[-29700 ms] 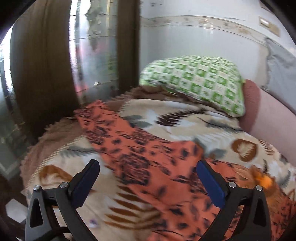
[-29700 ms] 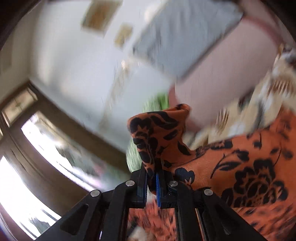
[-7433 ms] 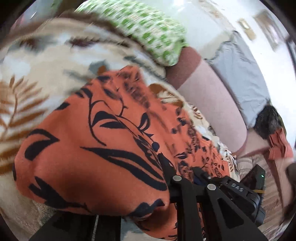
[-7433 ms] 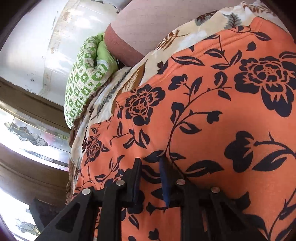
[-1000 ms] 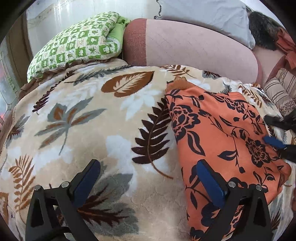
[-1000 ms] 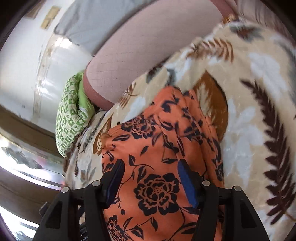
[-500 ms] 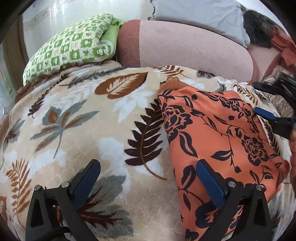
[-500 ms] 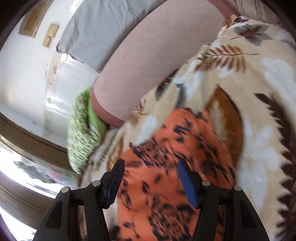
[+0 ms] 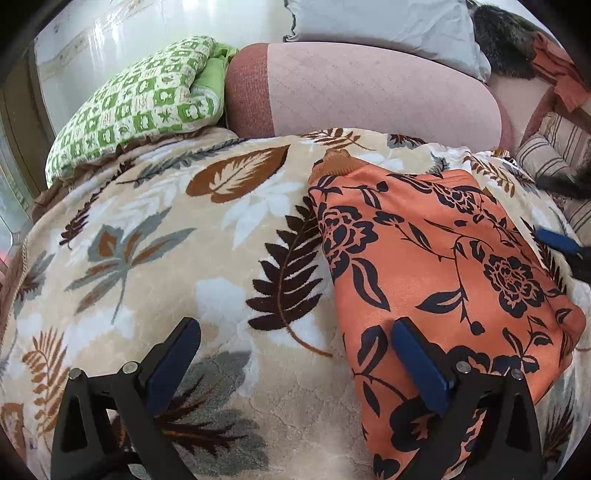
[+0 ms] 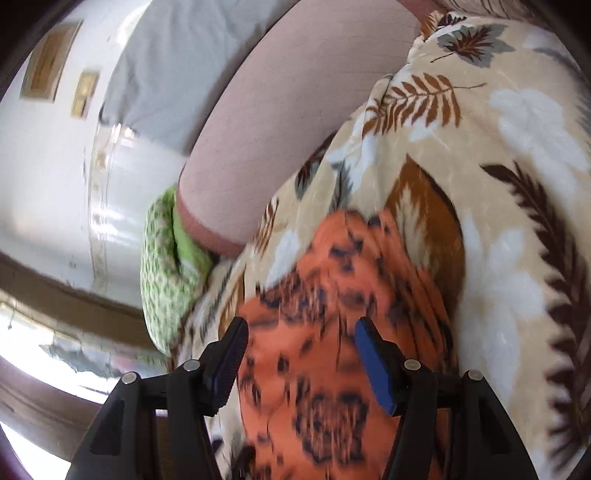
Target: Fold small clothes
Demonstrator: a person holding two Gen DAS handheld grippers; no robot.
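An orange garment with black flowers (image 9: 436,266) lies folded into a compact rectangle on the leaf-print blanket (image 9: 166,240). My left gripper (image 9: 295,336) is open and empty above the blanket, its right finger over the garment's near left edge. My right gripper (image 10: 301,336) is open and empty just above the same garment (image 10: 332,350), which is motion-blurred in the right wrist view. One blue fingertip (image 9: 557,240) of the right gripper shows at the right edge of the left wrist view.
A green checked pillow (image 9: 136,103) lies at the head of the bed. A pink bolster (image 9: 369,96) and a grey pillow (image 9: 384,26) run along the back. Striped cushions (image 9: 554,147) sit at the right. A window (image 10: 44,339) is at the left.
The left gripper has barely moved. The right gripper has drawn back to the right, away from the garment's middle, and stays open. The garment lies still.
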